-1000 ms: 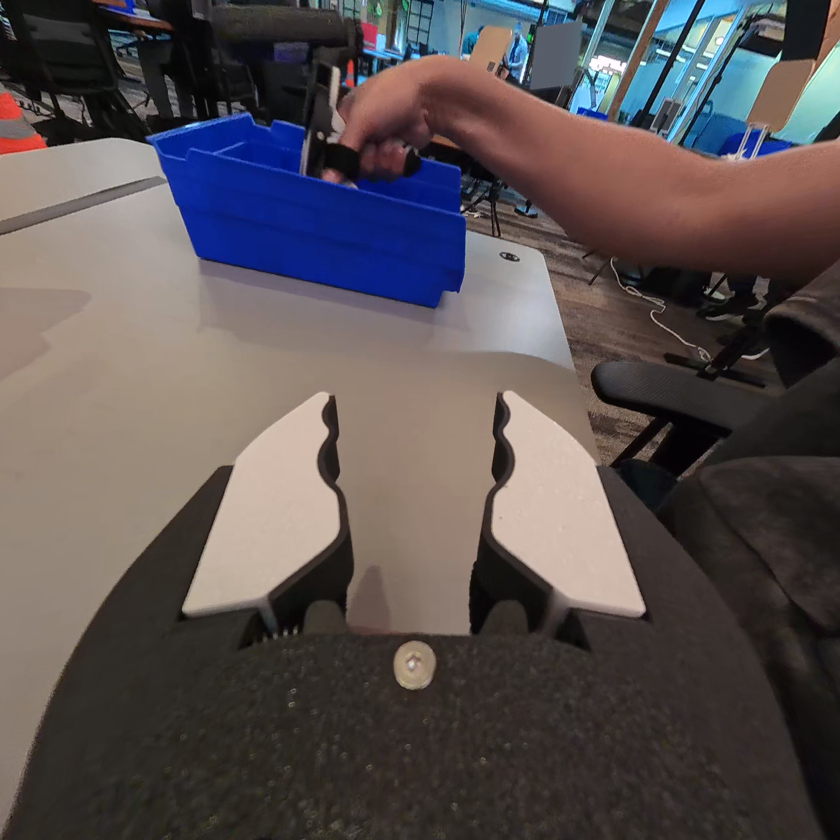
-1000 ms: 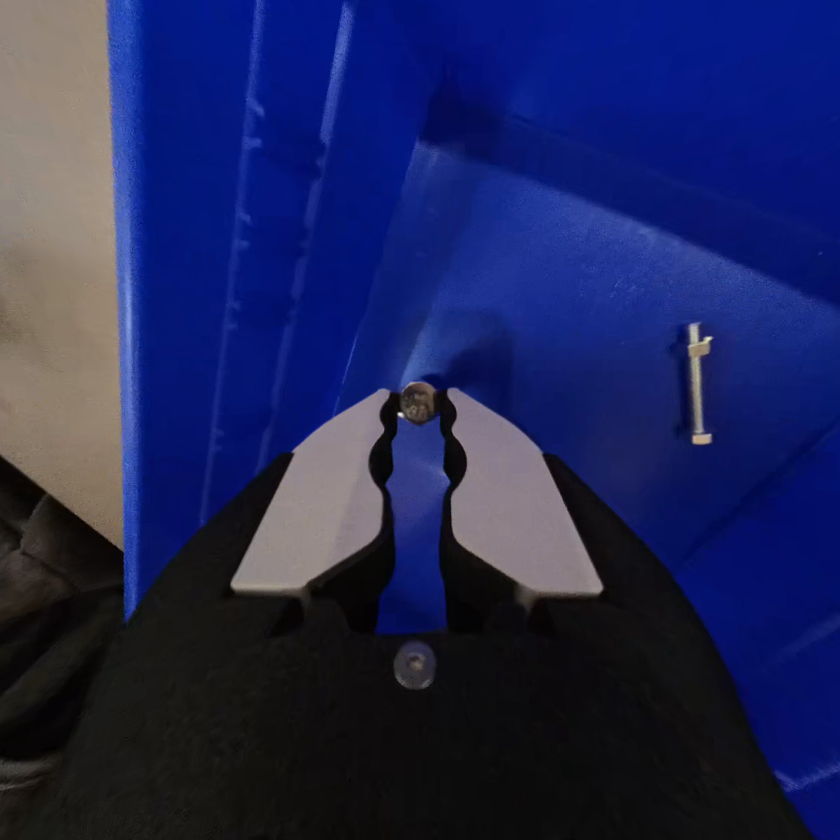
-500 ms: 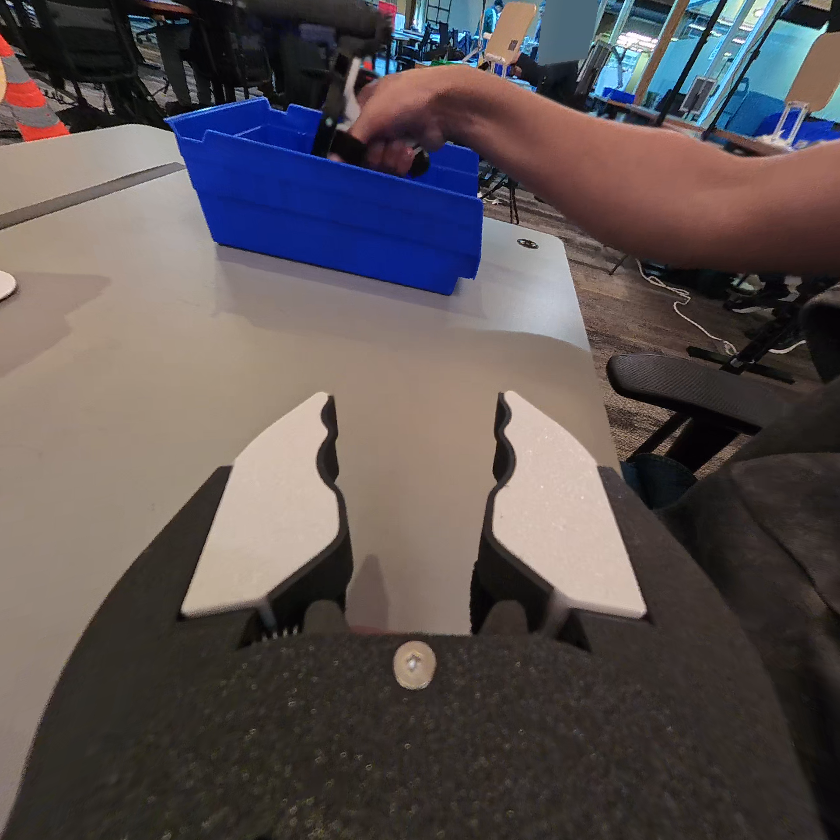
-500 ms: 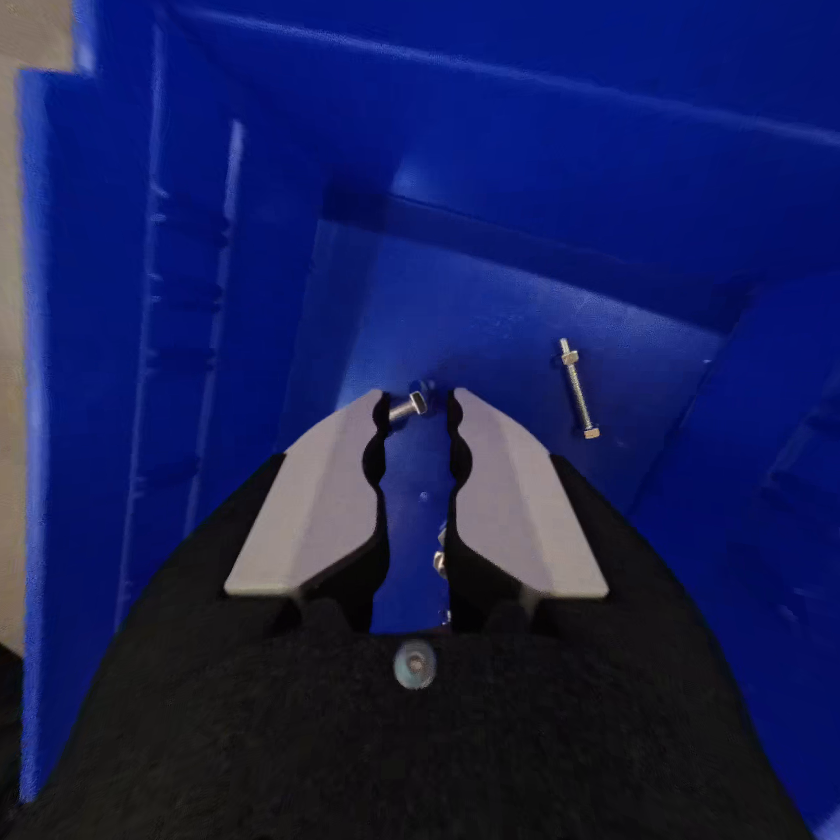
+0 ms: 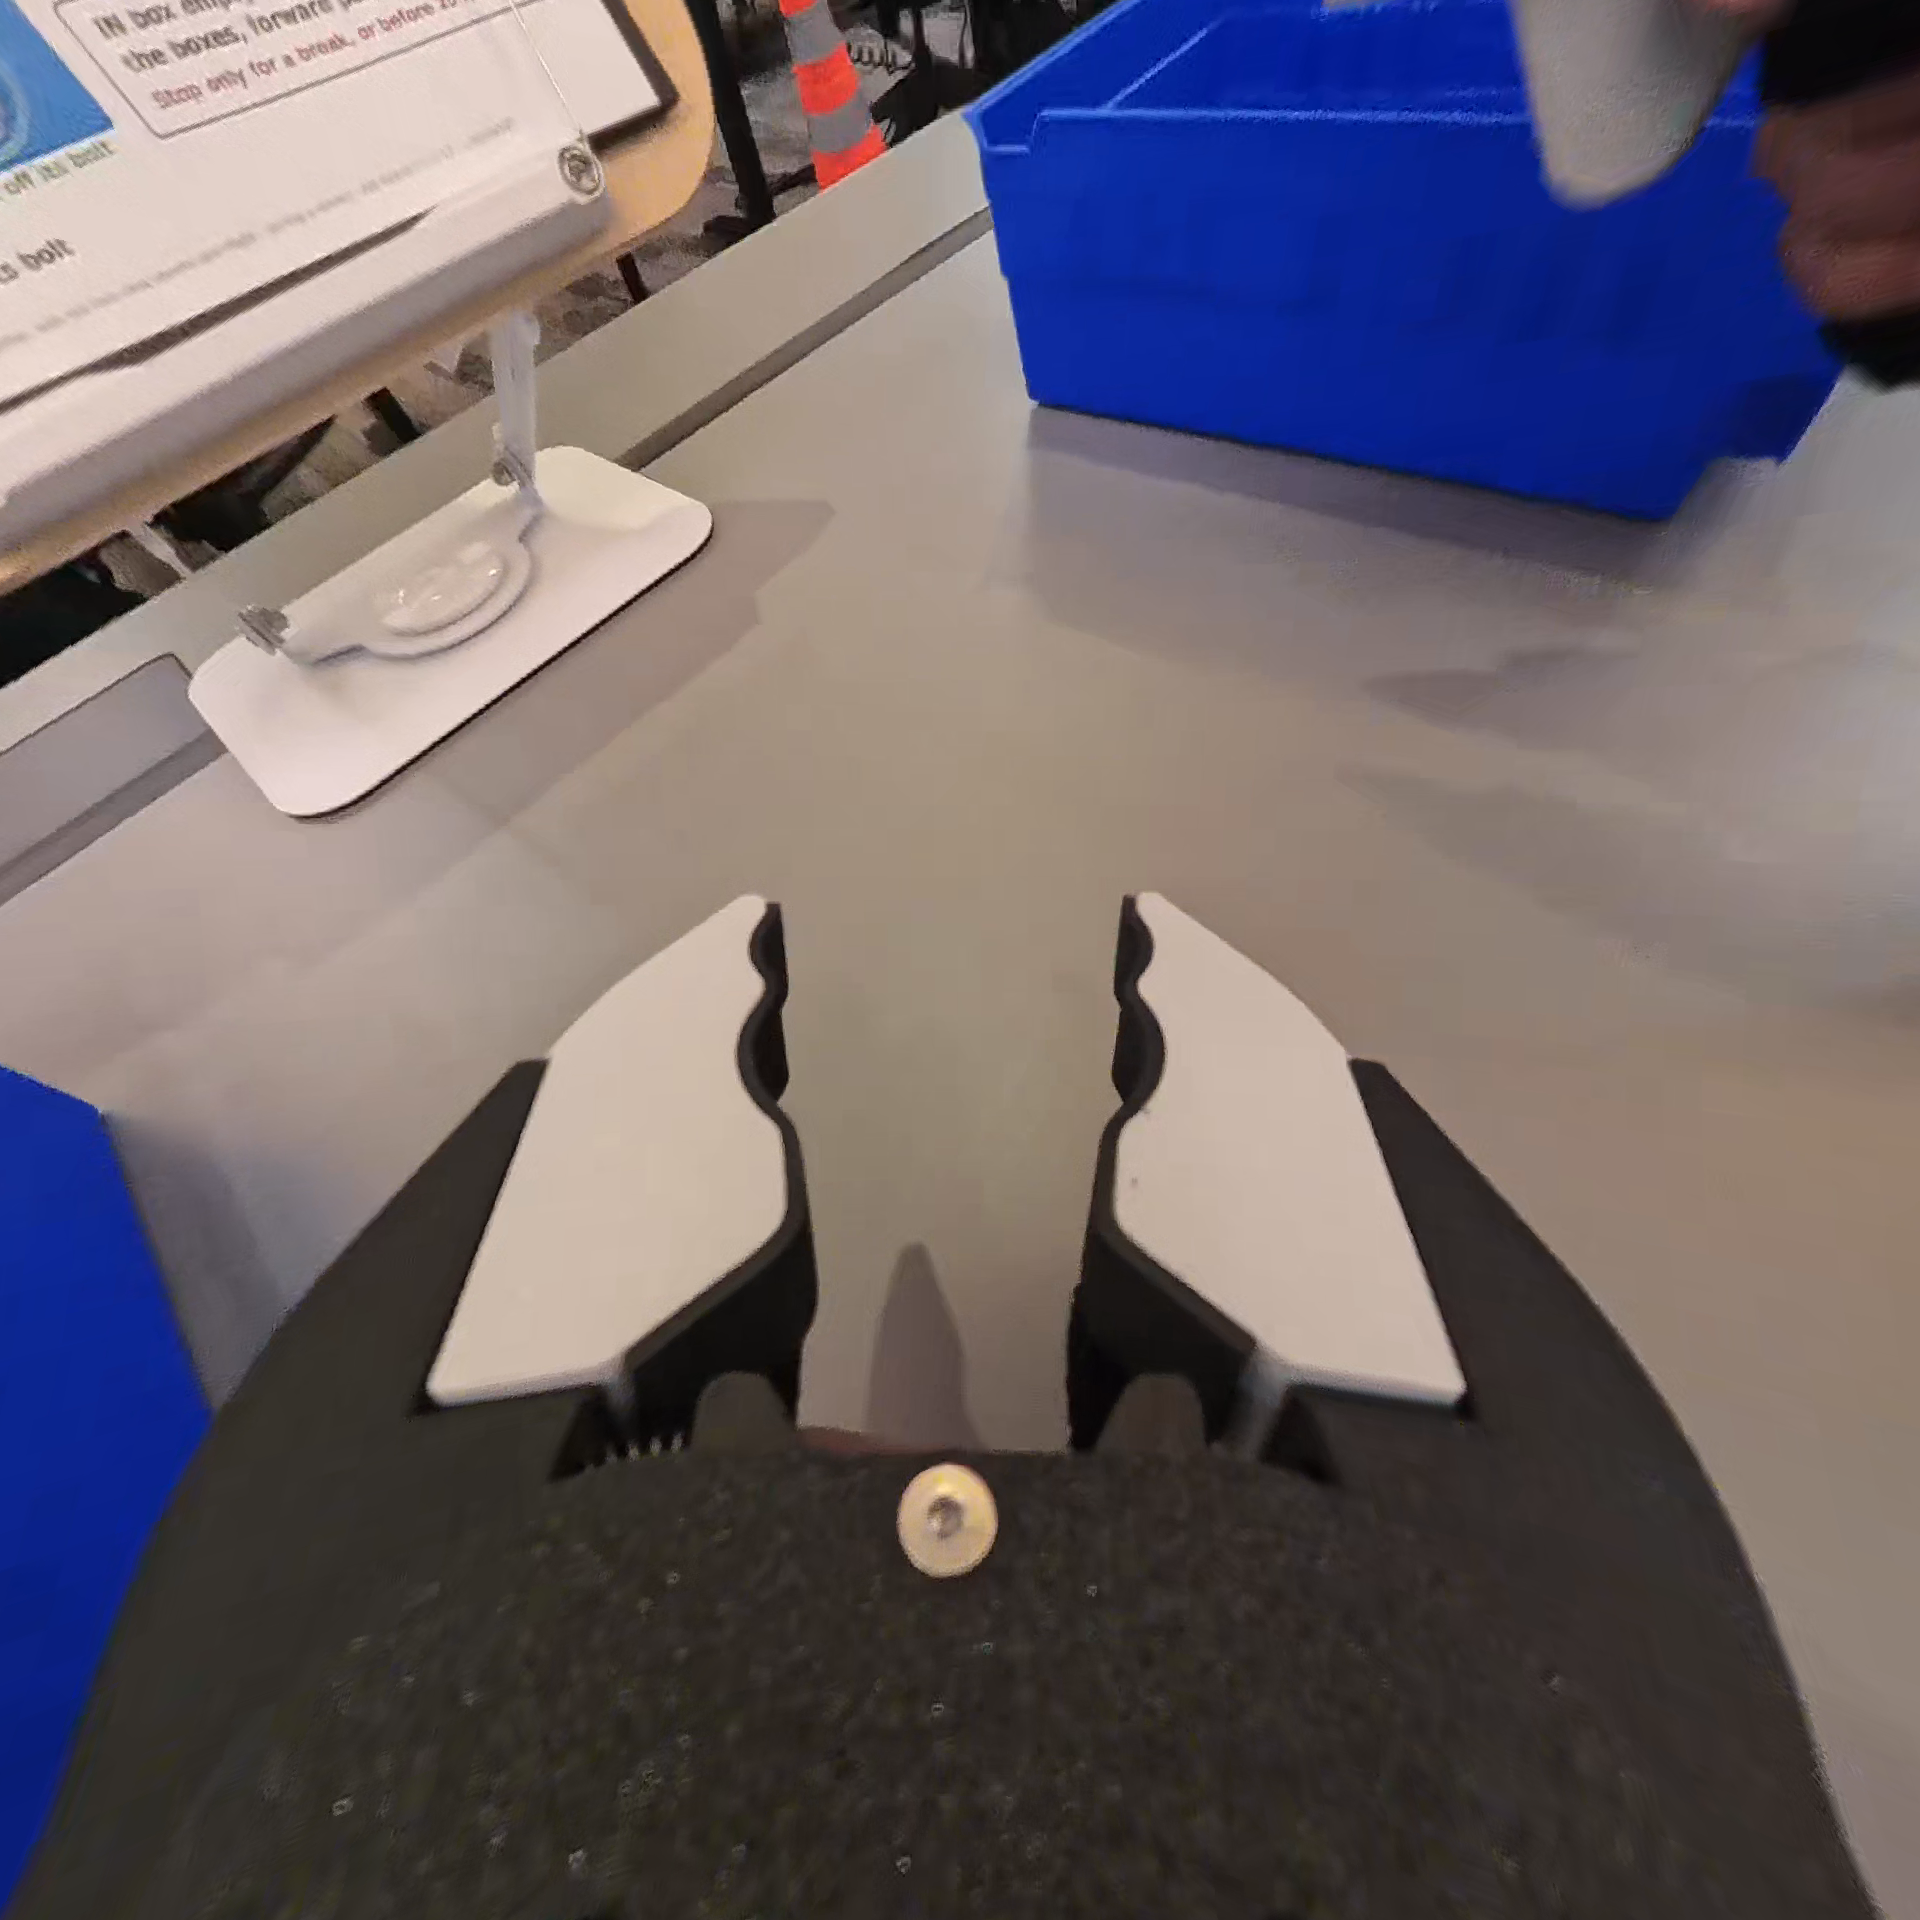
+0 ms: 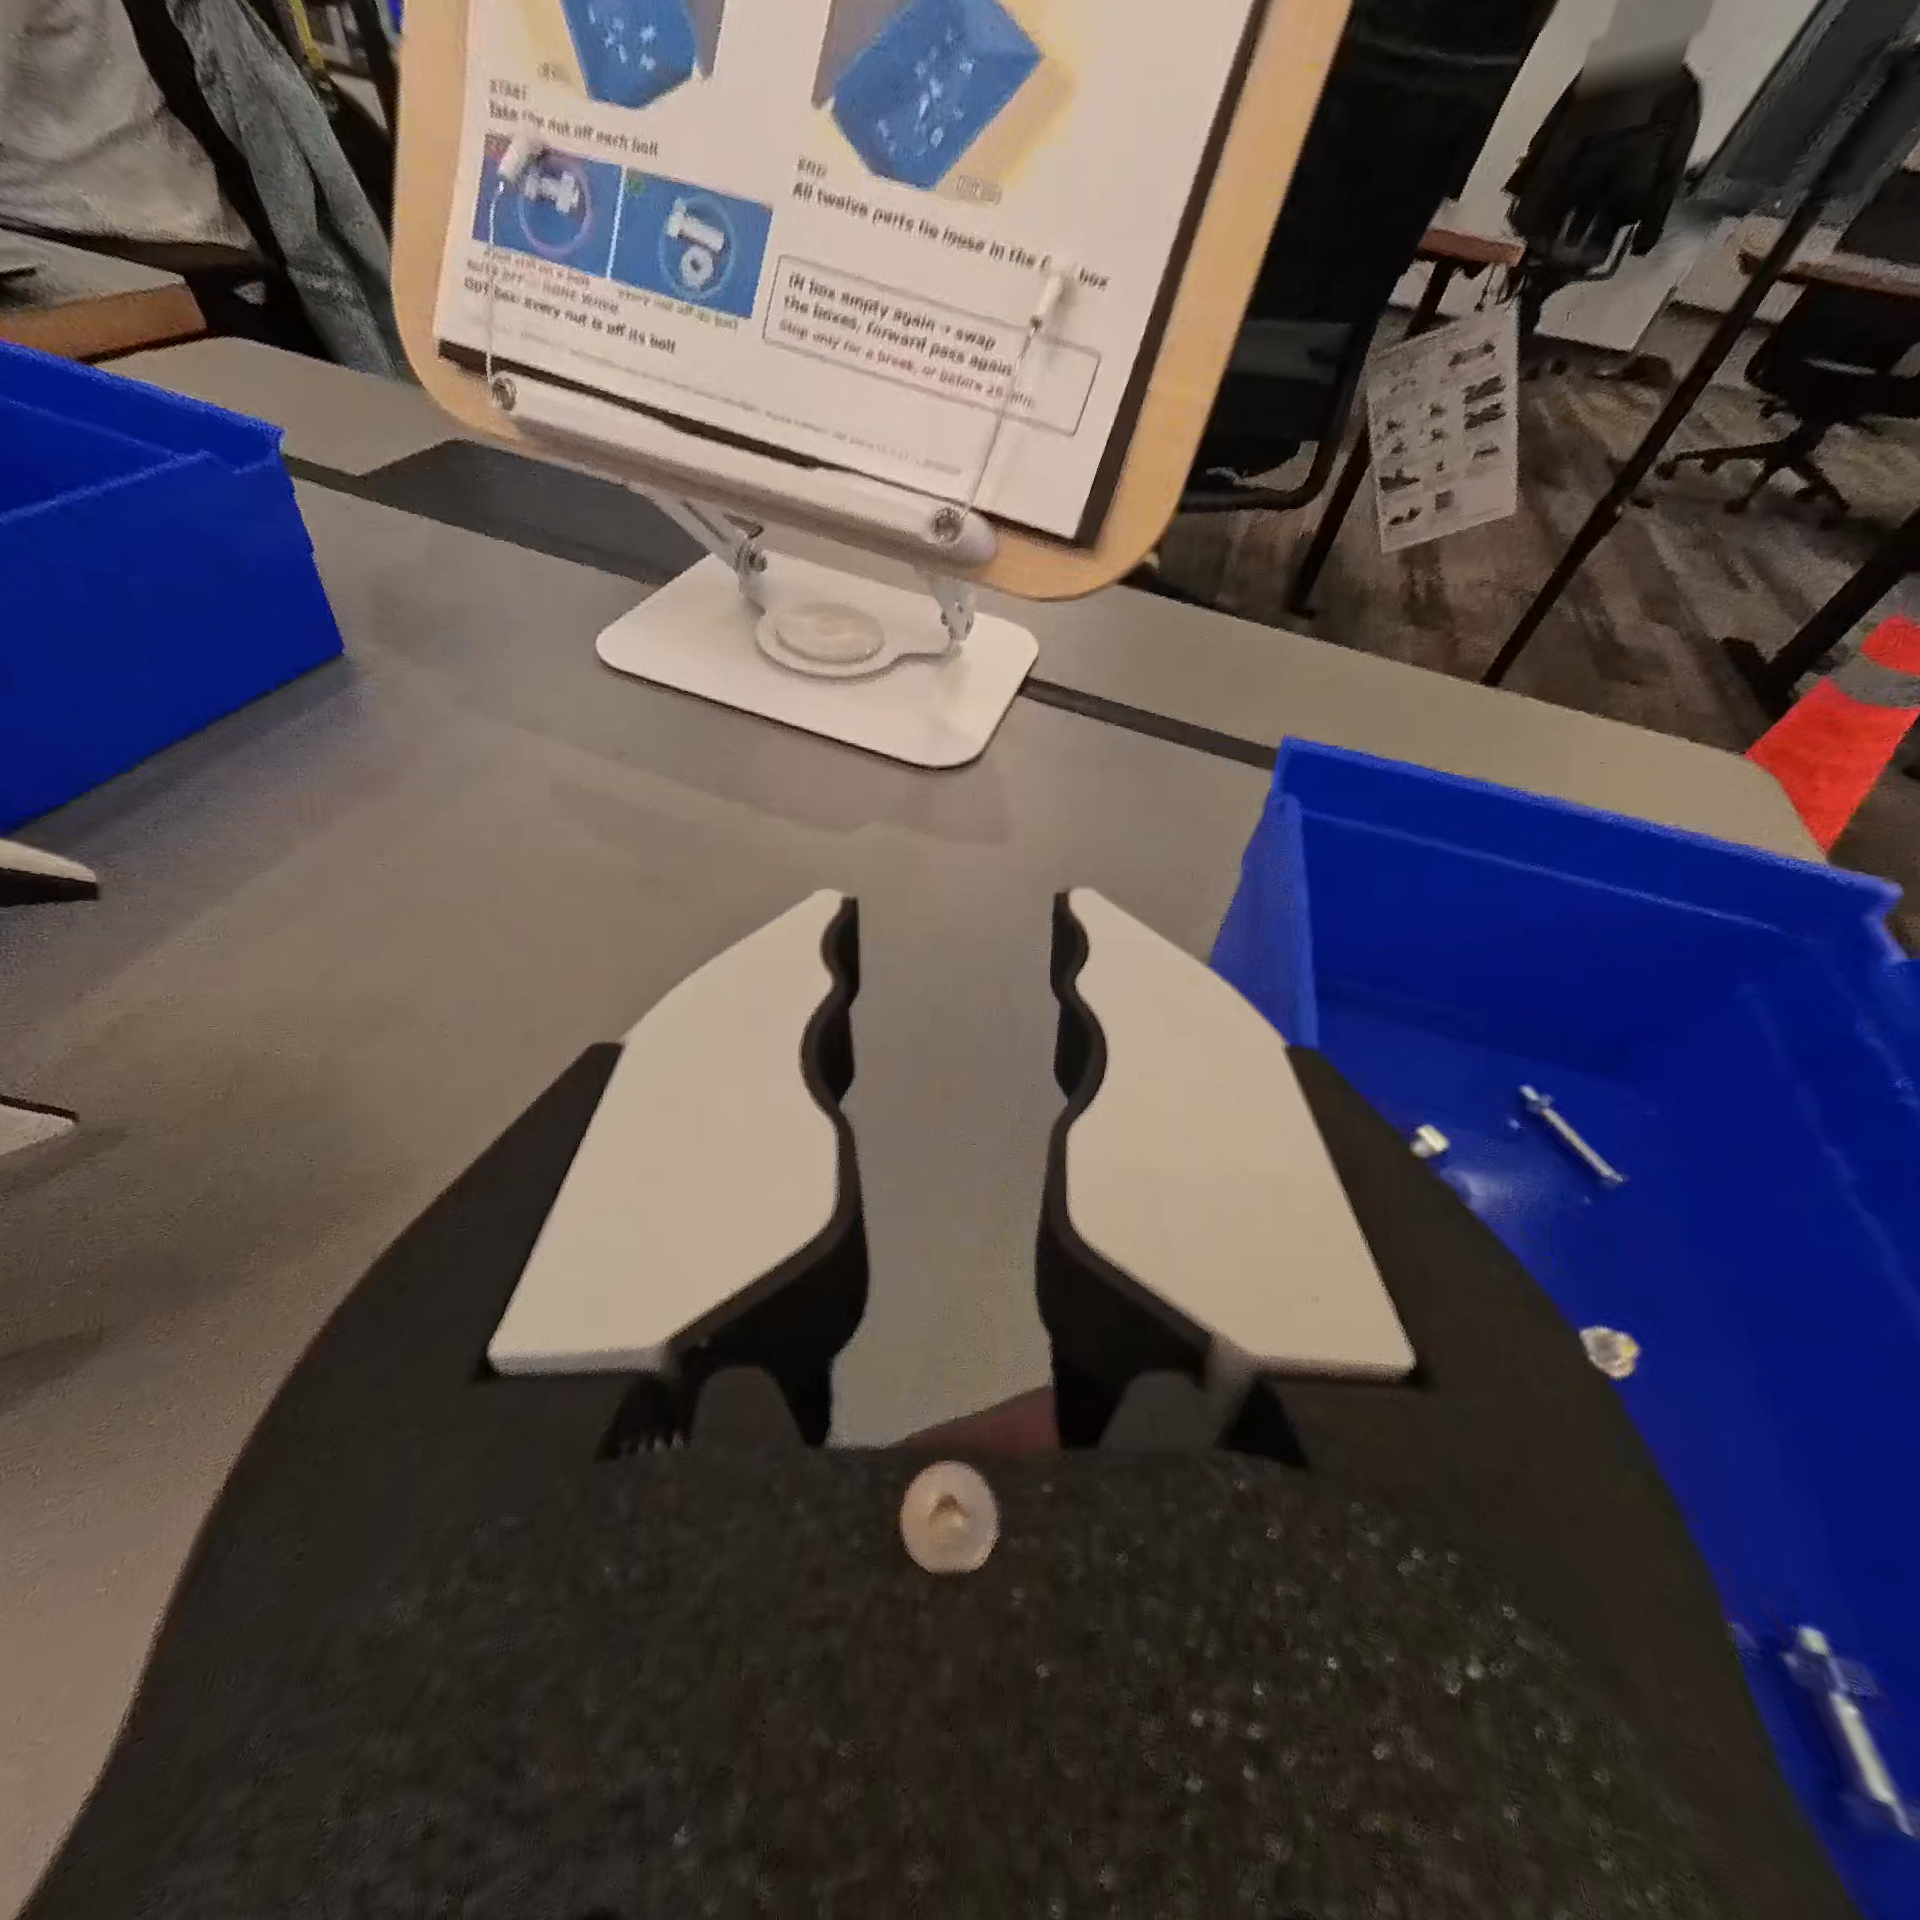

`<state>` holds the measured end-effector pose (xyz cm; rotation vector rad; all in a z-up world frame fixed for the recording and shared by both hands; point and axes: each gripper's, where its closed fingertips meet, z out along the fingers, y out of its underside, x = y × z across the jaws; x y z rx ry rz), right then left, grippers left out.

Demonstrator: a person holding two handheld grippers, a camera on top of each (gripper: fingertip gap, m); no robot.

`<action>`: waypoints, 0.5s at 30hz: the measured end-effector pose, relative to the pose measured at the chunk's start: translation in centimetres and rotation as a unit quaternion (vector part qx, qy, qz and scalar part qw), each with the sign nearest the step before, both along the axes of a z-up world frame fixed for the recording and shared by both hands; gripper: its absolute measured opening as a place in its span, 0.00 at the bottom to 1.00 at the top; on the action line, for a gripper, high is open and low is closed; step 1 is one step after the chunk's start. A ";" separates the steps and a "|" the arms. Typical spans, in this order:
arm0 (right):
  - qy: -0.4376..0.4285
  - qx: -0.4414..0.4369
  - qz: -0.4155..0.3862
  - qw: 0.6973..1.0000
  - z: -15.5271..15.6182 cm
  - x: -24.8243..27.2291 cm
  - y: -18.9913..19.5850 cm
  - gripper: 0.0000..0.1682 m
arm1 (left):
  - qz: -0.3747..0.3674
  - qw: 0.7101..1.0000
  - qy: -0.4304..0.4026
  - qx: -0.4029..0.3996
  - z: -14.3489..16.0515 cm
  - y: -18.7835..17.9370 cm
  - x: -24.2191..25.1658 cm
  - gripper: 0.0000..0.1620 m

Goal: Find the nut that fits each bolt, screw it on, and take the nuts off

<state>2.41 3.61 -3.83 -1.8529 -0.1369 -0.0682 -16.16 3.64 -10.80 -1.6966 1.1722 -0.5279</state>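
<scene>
Since the frame half a second earlier, the right gripper (image 6: 954,904) had come up out of the blue plastic bin (image 6: 1538,862) and released the short bolt it had pinched; its fingers stood spread with nothing between them, above bare grey table (image 6: 540,935). A long thin silver bolt with a nut on it (image 6: 1571,1135) lay on the bin floor at 3 o'clock from the fingertips, a small loose silver piece (image 6: 1430,1141) just beside it, another (image 6: 1610,1351) nearer the camera, and a blurred bolt (image 6: 1844,1714) at 4 o'clock. The left gripper (image 5: 948,909) was spread too, empty, over the table. At 12 o'clock in the right wrist view stood a wood-backed instruction card on a white stand (image 6: 831,665). A second blue bin (image 6: 156,582) sat at 10 o'clock. An orange traffic cone (image 5: 831,94) stood beyond the table edge in the left wrist view.
</scene>
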 end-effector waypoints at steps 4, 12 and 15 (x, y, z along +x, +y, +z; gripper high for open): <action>0.010 -0.025 0.007 1.000 -1.6 -1.5 -0.1 0.22 | 0.000 0.996 -0.056 -0.077 1.2 -2.3 1.5 0.36; -0.038 0.005 -0.105 0.994 2.7 8.5 -5.1 0.23 | -0.062 0.986 -0.082 -0.130 0.3 -11.6 15.0 0.44; -0.023 0.011 -0.162 0.986 3.5 15.9 -8.5 0.24 | -0.040 0.983 -0.105 -0.146 1.1 -12.3 21.0 0.46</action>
